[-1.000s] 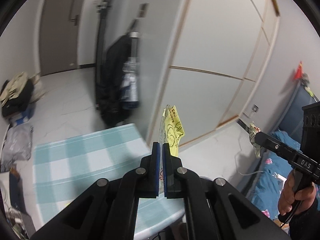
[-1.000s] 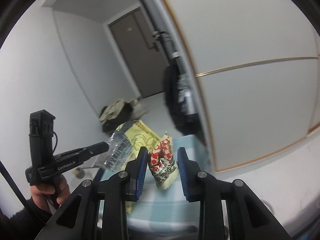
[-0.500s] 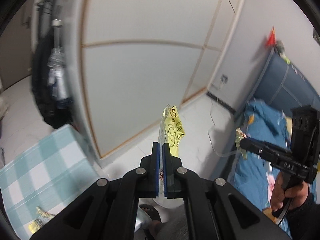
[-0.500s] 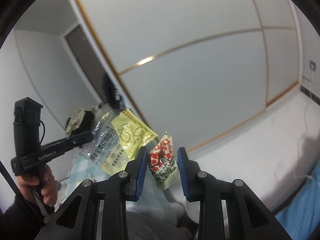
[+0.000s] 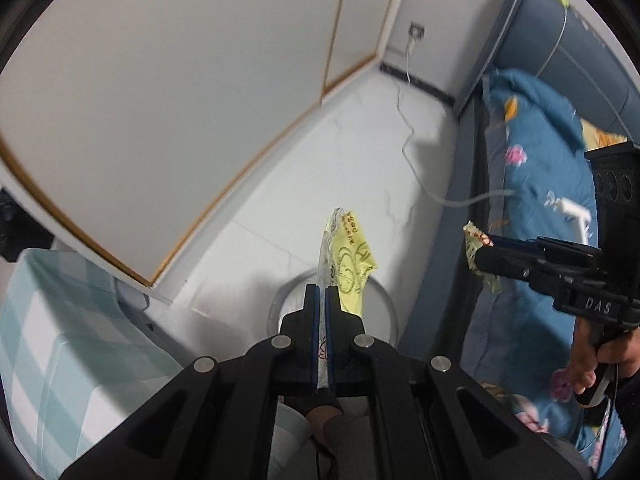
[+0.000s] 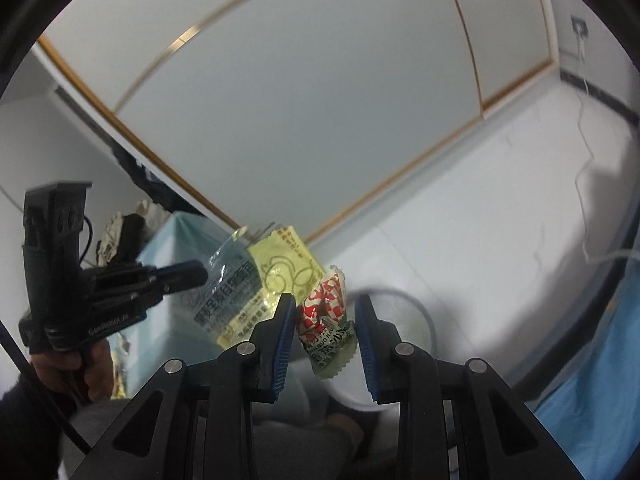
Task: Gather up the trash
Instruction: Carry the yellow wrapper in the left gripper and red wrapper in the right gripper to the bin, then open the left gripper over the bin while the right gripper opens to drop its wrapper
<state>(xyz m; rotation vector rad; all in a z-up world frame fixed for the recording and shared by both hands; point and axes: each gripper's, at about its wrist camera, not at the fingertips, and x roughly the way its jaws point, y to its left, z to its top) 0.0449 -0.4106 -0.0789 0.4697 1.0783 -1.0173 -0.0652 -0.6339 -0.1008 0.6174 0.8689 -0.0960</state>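
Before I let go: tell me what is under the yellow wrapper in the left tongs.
Below the yellow wrapper, pinched in the left tongs, a round pale bin stands on the white floor. Wrapper and tongs cover its opening, so its contents are hidden.

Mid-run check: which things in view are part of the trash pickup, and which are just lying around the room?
Part of the job:
- yellow wrapper, clamped in the left gripper
- red-and-white wrapper, between the fingers of the right gripper
- white bin on the floor below

Just lying about:
- checked tablecloth
- blue floral bedding
- white cable
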